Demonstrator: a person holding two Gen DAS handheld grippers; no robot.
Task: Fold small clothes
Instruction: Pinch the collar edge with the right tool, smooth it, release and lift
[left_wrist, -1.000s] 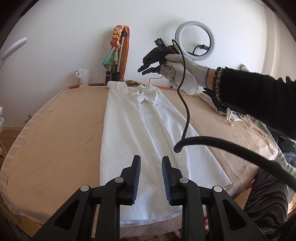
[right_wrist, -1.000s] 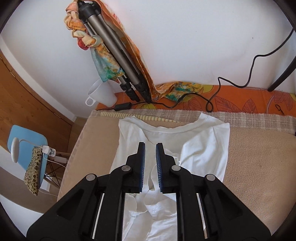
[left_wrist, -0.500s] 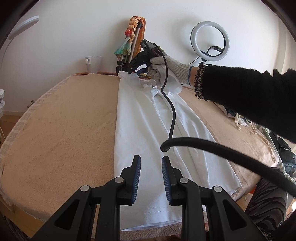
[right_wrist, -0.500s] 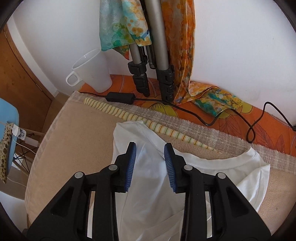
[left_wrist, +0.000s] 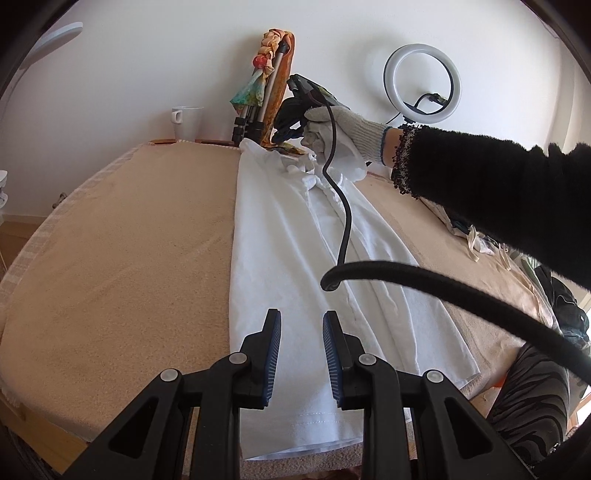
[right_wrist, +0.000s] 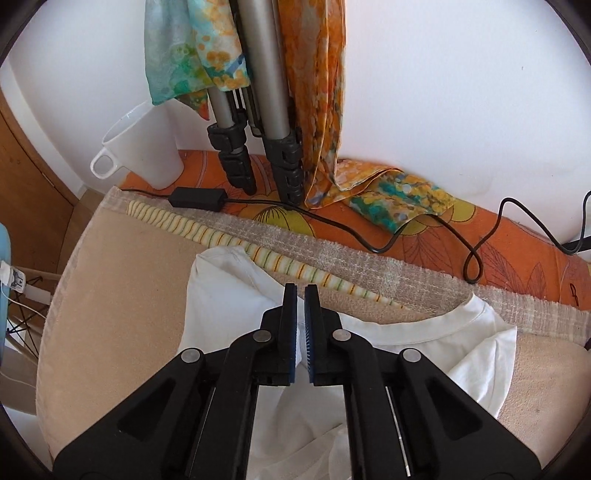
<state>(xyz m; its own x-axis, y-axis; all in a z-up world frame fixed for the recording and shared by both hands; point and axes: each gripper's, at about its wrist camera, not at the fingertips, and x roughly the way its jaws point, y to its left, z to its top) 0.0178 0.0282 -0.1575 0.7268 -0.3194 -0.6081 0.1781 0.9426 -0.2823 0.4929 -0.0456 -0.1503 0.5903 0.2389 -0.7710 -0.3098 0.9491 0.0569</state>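
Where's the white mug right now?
The white mug stands at the far edge against the wall, left of the tripod legs, past the shirt's collar end.

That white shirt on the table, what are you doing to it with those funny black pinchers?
A person is folding the white shirt, which lies on a tan towel. The right gripper has pinched the cloth near the collar end, by the tripod and mug. The left gripper hovers open over the bottom hem, not gripping.
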